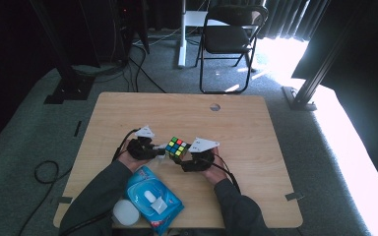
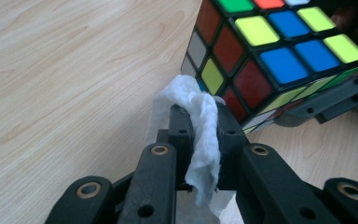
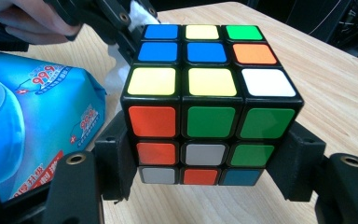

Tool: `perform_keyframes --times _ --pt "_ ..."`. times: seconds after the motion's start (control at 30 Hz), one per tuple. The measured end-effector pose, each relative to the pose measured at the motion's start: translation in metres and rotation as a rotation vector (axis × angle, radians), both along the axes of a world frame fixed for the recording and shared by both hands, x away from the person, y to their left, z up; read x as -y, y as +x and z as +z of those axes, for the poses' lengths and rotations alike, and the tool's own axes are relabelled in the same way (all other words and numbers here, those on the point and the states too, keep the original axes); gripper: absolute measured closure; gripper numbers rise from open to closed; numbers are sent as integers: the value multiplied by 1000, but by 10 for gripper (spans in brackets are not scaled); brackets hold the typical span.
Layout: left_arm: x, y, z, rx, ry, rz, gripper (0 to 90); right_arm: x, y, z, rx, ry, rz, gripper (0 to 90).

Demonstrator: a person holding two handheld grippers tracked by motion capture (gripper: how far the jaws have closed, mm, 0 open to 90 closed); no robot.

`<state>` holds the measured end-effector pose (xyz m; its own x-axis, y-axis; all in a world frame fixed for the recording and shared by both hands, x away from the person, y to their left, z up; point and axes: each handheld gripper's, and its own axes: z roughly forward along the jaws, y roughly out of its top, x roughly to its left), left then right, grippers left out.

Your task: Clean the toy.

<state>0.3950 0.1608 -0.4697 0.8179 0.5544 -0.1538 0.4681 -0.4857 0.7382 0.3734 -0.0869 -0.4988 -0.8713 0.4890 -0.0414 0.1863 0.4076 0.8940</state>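
A scrambled puzzle cube [image 1: 176,146] [image 3: 205,107] [image 2: 270,56] is held just above the wooden table [image 1: 128,118], between both hands. My right gripper [image 3: 205,163] [image 1: 186,158] is shut on the cube, its jaws clamping the lower left and right sides. A white wet wipe [image 2: 200,130] [image 1: 161,146] is pinched in my left gripper [image 2: 200,116] [image 1: 160,151], which is shut on it. The wipe's bunched end touches the cube's lower corner on the left side. In the right gripper view the left gripper [image 3: 116,28] and wipe [image 3: 137,9] sit behind the cube's far left edge.
A blue pack of wet wipes [image 1: 152,196] [image 3: 32,116] lies at the table's near edge, by the left forearm, with a white round lid [image 1: 125,212] beside it. A black folding chair [image 1: 229,39] stands beyond the table. A cable hole [image 1: 215,106] is near the far edge.
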Motion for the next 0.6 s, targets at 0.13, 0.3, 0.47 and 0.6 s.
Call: perform_keyframes --times 0.13,0.3,0.47,0.6 --pt "-1 -1 3 6 -17 0 811 0 0 -2 -5 1 0 343" --pt "-4 -1 8 6 -55 3 810 0 1 -4 -13 -4 0 343" --pt "-6 -1 14 13 -86 4 810 -2 0 -6 -18 -10 11 343" --pt "-7 0 18 19 -104 7 811 -5 -2 -7 -16 -24 27 342"
